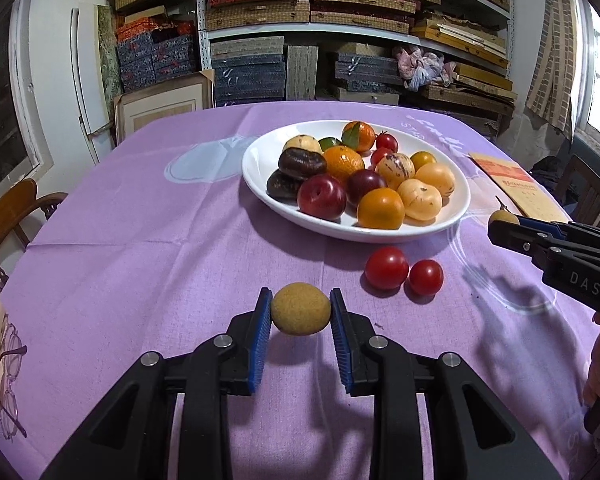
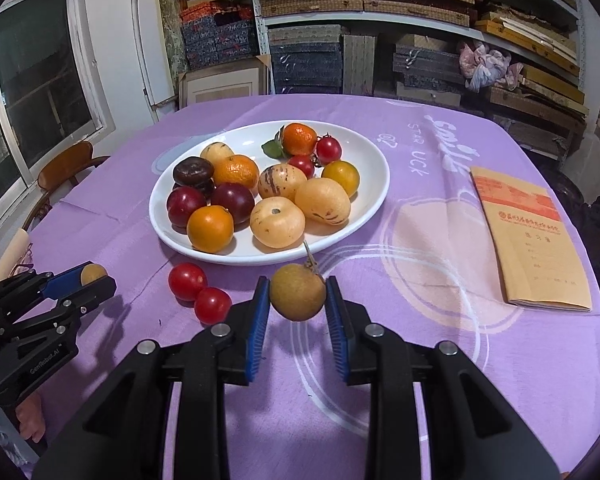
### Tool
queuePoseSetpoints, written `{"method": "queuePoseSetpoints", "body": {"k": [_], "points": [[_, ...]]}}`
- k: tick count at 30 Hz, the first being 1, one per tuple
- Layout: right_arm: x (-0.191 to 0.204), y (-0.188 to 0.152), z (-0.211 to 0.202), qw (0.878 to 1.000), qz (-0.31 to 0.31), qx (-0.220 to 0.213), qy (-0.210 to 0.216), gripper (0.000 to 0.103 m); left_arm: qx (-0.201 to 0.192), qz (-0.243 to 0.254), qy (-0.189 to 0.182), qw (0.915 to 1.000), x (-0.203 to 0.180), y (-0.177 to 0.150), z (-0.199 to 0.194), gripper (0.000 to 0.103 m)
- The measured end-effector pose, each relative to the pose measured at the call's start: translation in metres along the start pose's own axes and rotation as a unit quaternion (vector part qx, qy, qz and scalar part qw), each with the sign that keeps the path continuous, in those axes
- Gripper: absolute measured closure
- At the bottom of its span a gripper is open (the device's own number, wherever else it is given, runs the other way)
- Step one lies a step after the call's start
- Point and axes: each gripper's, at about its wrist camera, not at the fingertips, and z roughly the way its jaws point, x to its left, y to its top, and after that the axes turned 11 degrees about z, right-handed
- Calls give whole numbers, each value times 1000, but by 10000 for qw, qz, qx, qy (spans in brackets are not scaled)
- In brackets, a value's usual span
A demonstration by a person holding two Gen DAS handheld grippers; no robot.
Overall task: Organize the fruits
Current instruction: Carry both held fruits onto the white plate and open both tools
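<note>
My left gripper [image 1: 300, 310] is shut on a round tan fruit [image 1: 300, 309] and holds it above the purple cloth. It also shows in the right wrist view [image 2: 94, 276]. My right gripper [image 2: 298, 298] is shut on a brown stemmed fruit [image 2: 297, 292], just in front of the white plate [image 2: 374, 184]. It also shows in the left wrist view [image 1: 504, 226]. The plate [image 1: 260, 160] holds several oranges, plums, pale melons and small tomatoes. Two red tomatoes [image 1: 386, 267] [image 1: 426, 277] lie on the cloth before the plate; they also show in the right wrist view [image 2: 187, 281] [image 2: 213, 305].
A tan booklet [image 2: 530, 236] lies on the cloth at the right. Glasses [image 1: 10, 364] lie at the table's left edge. Wooden chairs [image 1: 10, 216] stand at the left and right. Shelves of boxes [image 1: 340, 20] fill the back wall.
</note>
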Motion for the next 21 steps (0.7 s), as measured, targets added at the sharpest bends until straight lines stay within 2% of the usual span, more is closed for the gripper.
{"method": "queuePoseSetpoints", "body": {"k": [6, 12, 21], "points": [[3, 9, -3, 10000, -27, -58, 4, 76, -114, 89, 87, 9999, -2, 17, 0, 74], [11, 33, -3, 9998, -123, -168, 2, 76, -246, 128, 135, 9995, -2, 46, 7, 74], [20, 73, 28, 9998, -136, -153, -34, 76, -235, 146, 84, 9996, -4, 87, 37, 74]]}}
